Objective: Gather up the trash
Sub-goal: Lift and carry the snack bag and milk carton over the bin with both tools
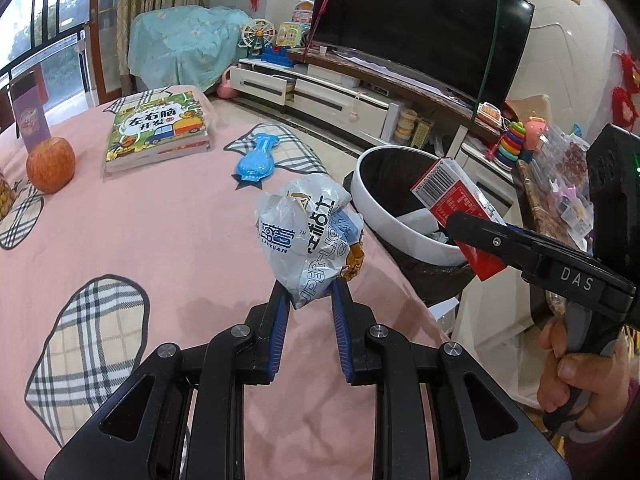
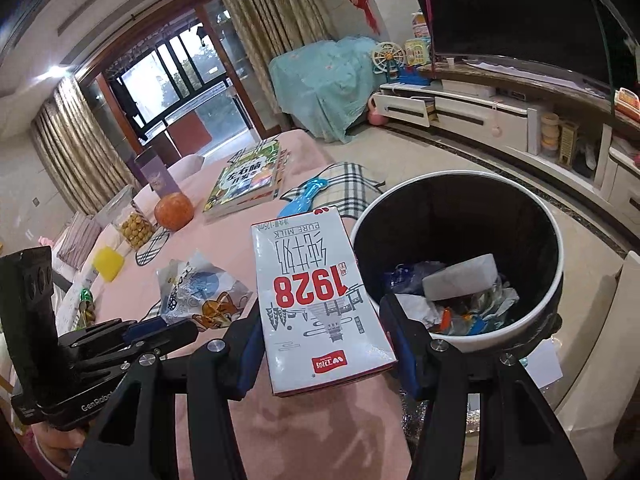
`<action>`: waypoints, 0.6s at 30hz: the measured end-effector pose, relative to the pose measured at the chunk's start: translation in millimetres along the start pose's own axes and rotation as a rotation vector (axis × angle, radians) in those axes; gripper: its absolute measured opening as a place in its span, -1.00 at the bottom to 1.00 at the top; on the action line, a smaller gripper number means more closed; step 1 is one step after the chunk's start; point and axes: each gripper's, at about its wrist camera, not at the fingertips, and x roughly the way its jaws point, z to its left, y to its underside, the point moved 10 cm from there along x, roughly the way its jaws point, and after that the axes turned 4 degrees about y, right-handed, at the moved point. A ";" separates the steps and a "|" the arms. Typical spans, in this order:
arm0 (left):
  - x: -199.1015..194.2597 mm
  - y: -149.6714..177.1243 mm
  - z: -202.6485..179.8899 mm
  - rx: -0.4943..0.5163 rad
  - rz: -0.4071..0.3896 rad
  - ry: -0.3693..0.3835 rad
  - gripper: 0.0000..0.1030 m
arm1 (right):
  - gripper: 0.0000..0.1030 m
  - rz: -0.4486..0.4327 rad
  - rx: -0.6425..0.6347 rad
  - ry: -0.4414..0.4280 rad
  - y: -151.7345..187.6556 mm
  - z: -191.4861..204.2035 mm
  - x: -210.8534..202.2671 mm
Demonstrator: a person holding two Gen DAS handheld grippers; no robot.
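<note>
My left gripper (image 1: 310, 300) is shut on a crumpled silver-blue snack wrapper (image 1: 308, 236) and holds it above the pink tablecloth near the table's edge. My right gripper (image 2: 322, 332) is shut on a red and white milk carton (image 2: 320, 304), held beside the rim of the white trash bin (image 2: 558, 276). The bin has a black inside with several pieces of trash at the bottom. In the left wrist view the carton (image 1: 452, 200) hangs over the bin's rim (image 1: 372, 204). The wrapper also shows in the right wrist view (image 2: 200, 292).
On the table lie a children's book (image 1: 158, 130), an apple (image 1: 51, 165), a blue candy-shaped item (image 1: 256, 162) and a purple box (image 1: 30, 118). A yellow item (image 2: 107, 263) and a jar of snacks (image 2: 134, 226) sit farther left. A TV stand (image 1: 340, 96) with toys is behind the bin.
</note>
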 end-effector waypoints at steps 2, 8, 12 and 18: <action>0.3 -0.9 -1.4 0.004 -0.001 0.001 -0.60 | 0.08 0.002 0.002 -0.001 -0.1 -1.6 0.1; 3.9 -5.2 -7.7 0.022 -0.002 0.007 -0.61 | 0.08 -0.001 0.006 0.002 -2.2 -6.9 1.5; 6.2 -7.5 -11.6 0.027 -0.002 0.015 -0.62 | 0.08 -0.001 0.007 0.006 -1.6 -9.2 0.6; 10.2 -10.8 -16.9 0.043 0.005 0.020 -0.62 | 0.08 -0.003 0.022 0.018 -2.6 -16.6 0.0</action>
